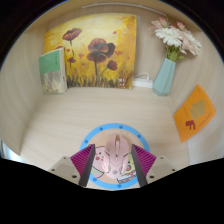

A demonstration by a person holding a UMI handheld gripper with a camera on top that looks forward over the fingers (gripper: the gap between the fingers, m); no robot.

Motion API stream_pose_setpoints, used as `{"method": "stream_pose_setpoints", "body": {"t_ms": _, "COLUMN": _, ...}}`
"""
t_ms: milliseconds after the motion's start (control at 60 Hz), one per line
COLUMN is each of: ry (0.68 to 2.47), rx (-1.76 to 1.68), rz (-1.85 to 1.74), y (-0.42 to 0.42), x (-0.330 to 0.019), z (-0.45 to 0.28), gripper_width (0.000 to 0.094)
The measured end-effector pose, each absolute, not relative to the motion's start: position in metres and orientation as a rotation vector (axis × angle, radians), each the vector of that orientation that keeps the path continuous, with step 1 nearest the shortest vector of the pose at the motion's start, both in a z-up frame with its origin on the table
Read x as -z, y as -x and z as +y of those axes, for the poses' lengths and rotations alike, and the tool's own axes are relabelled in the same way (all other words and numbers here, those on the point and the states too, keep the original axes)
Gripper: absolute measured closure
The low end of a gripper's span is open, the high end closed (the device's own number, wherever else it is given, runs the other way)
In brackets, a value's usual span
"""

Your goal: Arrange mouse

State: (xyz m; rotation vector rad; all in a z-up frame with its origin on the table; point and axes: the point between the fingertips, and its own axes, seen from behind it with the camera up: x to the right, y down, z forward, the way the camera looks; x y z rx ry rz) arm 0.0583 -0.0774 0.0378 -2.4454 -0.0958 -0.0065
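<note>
A pale pink mouse (115, 157) lies on a round mat with a blue rim (100, 129) and a cartoon print, on the white tabletop. My gripper (113, 151) is open and low over the mat. The mouse stands between the two magenta pads (83, 160), with a gap on each side. Its nose points away from me, toward the back wall. The mouse's rear end is hidden below the fingers.
Against the back wall lean a flower painting (90, 50) and a small green card (52, 72). A light blue vase (166, 72) with white daisies stands at the back right. An orange card (194, 112) lies to the right of the mat.
</note>
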Motion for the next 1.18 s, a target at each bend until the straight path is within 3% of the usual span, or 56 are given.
{"method": "stream_pose_setpoints", "body": {"t_ms": 233, "ry": 2.286, "rx": 0.014, "rz": -0.032, "y": -0.041, "x": -0.157, "z": -0.097, "gripper_width": 0.0225}}
{"method": "stream_pose_setpoints", "body": {"t_ms": 467, "ry": 2.183, "rx": -0.02, "rz": 0.022, "y": -0.018, "x": -0.224, "z": -0.138, "gripper_width": 0.0227}}
{"method": "stream_pose_setpoints", "body": {"t_ms": 867, "ry": 2.187, "rx": 0.025, "rz": -0.013, "y": 0.005, "x": -0.237, "z": -0.212, "gripper_width": 0.0228}}
{"method": "stream_pose_setpoints", "body": {"t_ms": 1183, "ry": 2.163, "rx": 0.015, "rz": -0.021, "y": 0.017, "x": -0.247, "z": -0.225, "gripper_width": 0.0229}}
